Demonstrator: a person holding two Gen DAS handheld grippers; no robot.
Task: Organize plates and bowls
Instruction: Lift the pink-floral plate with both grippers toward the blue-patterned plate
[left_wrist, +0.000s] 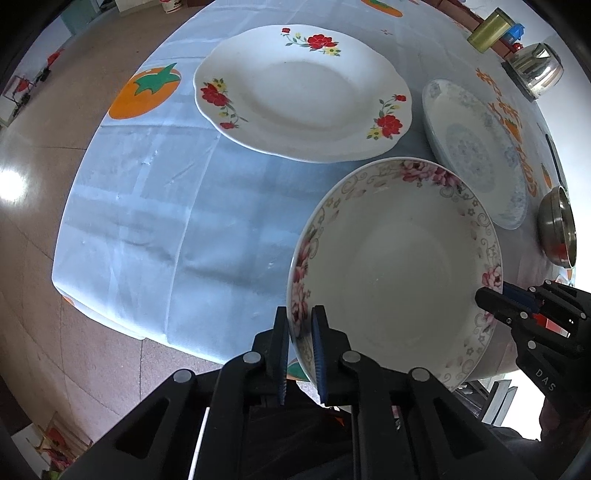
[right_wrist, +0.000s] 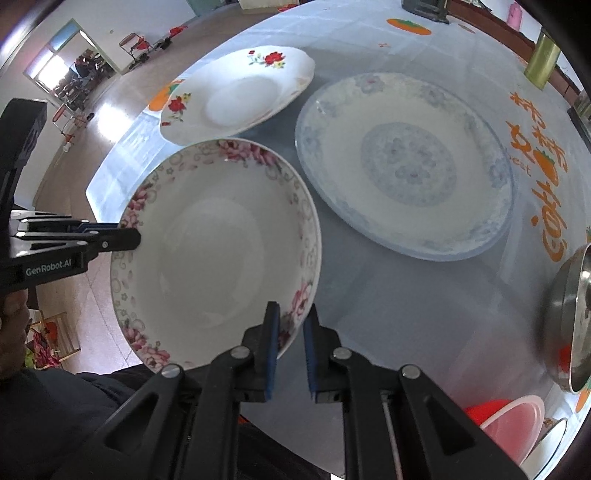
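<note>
Left wrist view: the left claw (left_wrist: 300, 343) is seen clamped narrow on the near-left rim of the deep white ceramic bowl with a pink floral border (left_wrist: 399, 273), one blue-padded finger inside the rim and one outside. At the opposite rim, the right claw (left_wrist: 491, 297) is seen pinching the same bowl. In the right wrist view the right claw (right_wrist: 290, 332) straddles the rim, though a small gap beside the outer pad leaves it uncertain how firmly that side is held. The bowl is carried between both claws, tilted, seemingly lifted above the near edge of the counter covered in a pale blue cloth printed with orange persimmons (left_wrist: 155, 206).

Beyond it, the white scalloped plate with red flowers (left_wrist: 303, 92) lies flat, and the wide pale blue patterned plate (right_wrist: 406, 162) lies to its right, the two close together, perhaps overlapping at the edge. A stainless steel bowl (right_wrist: 569, 317) sits at the far right, with a pink plastic bowl (right_wrist: 513, 424) near the counter edge.

Judged from here, the chief risk is a slip: the glazed rim is held by thin edge grips only, and uneven movement of the two claws could twist it free, so that it drops onto the plates or off the edge and chips.
</note>
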